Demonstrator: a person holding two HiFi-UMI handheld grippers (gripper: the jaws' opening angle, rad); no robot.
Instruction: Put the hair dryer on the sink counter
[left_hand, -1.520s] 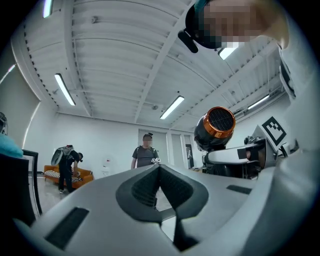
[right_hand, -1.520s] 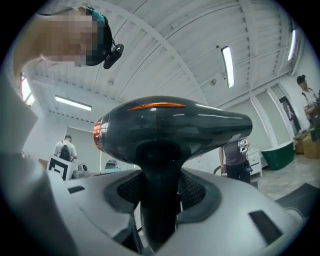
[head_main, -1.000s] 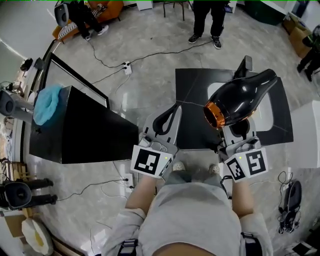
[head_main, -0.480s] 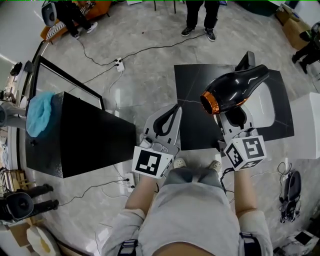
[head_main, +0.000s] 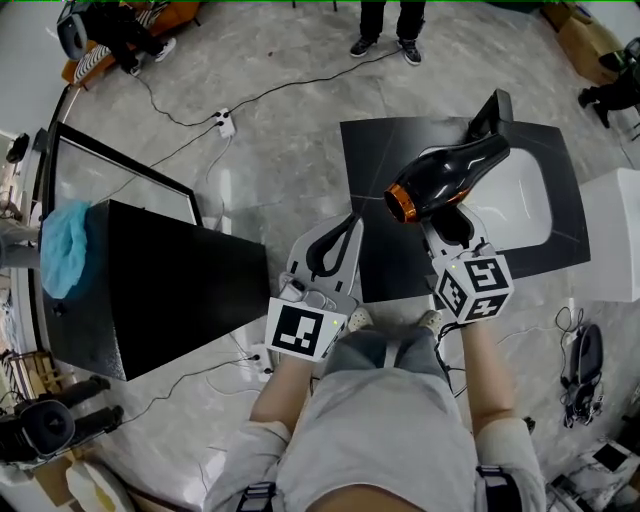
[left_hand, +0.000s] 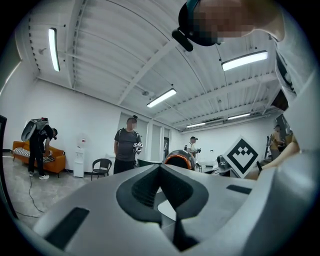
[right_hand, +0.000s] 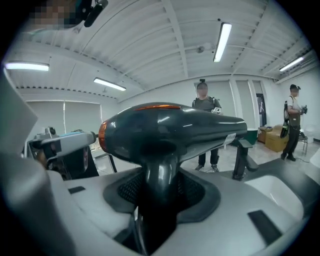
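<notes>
A glossy black hair dryer with an orange nozzle ring hangs above the black sink counter, beside its white basin. My right gripper is shut on the dryer's handle, with the body lying crosswise above the jaws. In the right gripper view the hair dryer fills the middle, its handle running down between the jaws of the right gripper. My left gripper is shut and empty, over the floor at the counter's near left corner. The left gripper shows its jaw tips meeting.
A black faucet stands at the basin's far edge. A large black cabinet with a blue cloth is at the left. Cables and a power strip lie on the floor. People stand beyond the counter. A white unit is at the right.
My right gripper has carried the hair dryer forward and a little left, further over the counter. The left gripper has stayed about where it was, still shut.
</notes>
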